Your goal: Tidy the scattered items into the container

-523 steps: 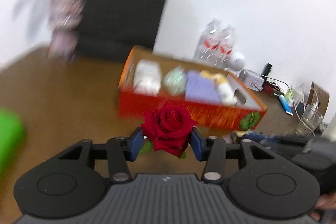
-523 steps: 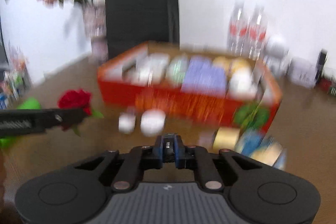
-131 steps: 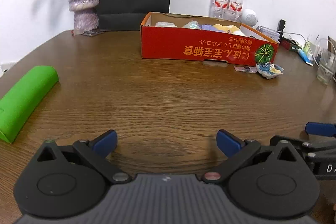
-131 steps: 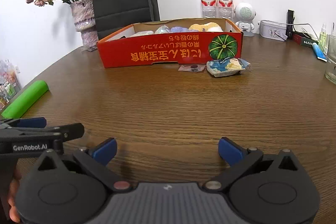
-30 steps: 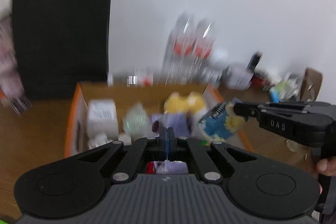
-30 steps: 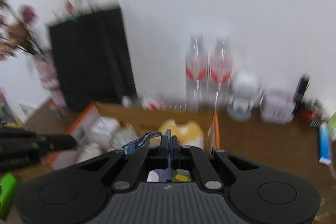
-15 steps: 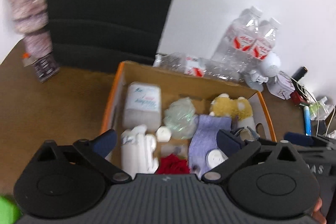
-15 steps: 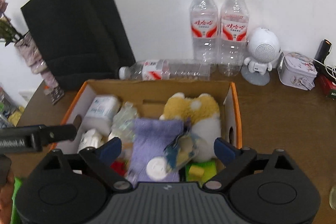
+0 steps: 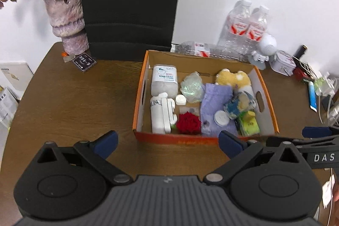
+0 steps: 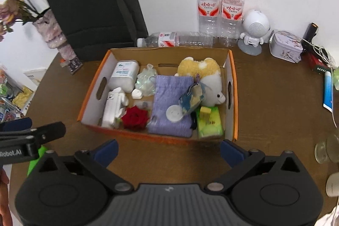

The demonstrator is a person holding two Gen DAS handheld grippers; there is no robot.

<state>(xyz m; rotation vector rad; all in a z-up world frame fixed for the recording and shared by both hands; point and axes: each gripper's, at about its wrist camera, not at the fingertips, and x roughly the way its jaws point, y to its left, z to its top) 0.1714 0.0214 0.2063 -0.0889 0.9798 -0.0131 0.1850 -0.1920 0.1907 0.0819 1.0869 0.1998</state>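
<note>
Hard to read first: your right gripper (image 9: 317,137) shows in the left wrist view only as a dark bar w/ a blue tip at the right edge, cut off by the frame. Your left gripper (image 10: 27,130) is likewise just a black bar at the left edge of the right wrist view. A green object (image 10: 37,159) on the desk (image 10: 275,103) sits mostly behind that bar, so can't say what it is. In the box (image 9: 268,99), the small clear crinkly thing (image 9: 191,86) is too indistinct to name. Near wall of the box is seen edge-on, so the print on it isn't readable.

Jaws: both pairs are spread wide, nothing between them, touching nothing. Your left gripper (image 9: 167,142) and your right gripper (image 10: 168,150) both hang above the desk just short of the box's near wall.

Task items are all inside the box: white jar (image 10: 125,75) at back left, white bottle (image 10: 112,107) lying front left, red rose (image 10: 135,117) beside it, purple cloth (image 10: 171,103) in the middle w/ a white disc (image 10: 173,112) on it, blue-yellow packet (image 10: 192,96) leaning across cloth and plush toy (image 10: 203,73), green pack (image 10: 209,122) at front right.

Behind the box: black bag (image 10: 93,5), vase (image 9: 66,18), two upright water bottles (image 10: 220,5), one bottle (image 10: 175,39) lying flat, white robot figure (image 10: 254,31), tin (image 10: 286,49).
</note>
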